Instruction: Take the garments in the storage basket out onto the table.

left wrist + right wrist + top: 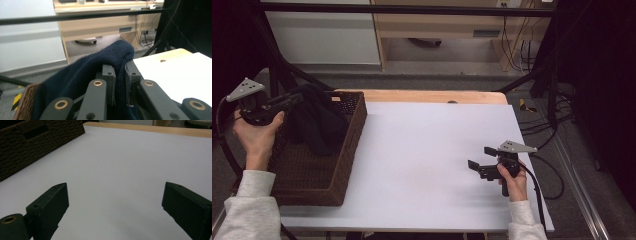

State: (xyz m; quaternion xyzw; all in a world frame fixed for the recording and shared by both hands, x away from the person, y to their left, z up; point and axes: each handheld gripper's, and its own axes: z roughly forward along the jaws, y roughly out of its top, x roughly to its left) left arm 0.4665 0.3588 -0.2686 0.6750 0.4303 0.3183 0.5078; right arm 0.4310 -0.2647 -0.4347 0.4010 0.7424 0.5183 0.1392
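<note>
— Left gripper [294, 98]: what did it have?
— It was clenched on a fold of the dark blue sweater [314, 122], which hung from it, long axis downward, into the wicker basket [347, 150] at the tabletop's [427, 150] left edge.
— And the right gripper [479, 157]?
— Spread wide and empty near the right edge, pointing toward the basket, well apart from the sweater. The left hand was nearer.

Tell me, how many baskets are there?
1. The dark brown woven wicker basket sits at the table's left edge, with a dark navy knitted garment hanging over it, pinched by the left gripper.
</note>
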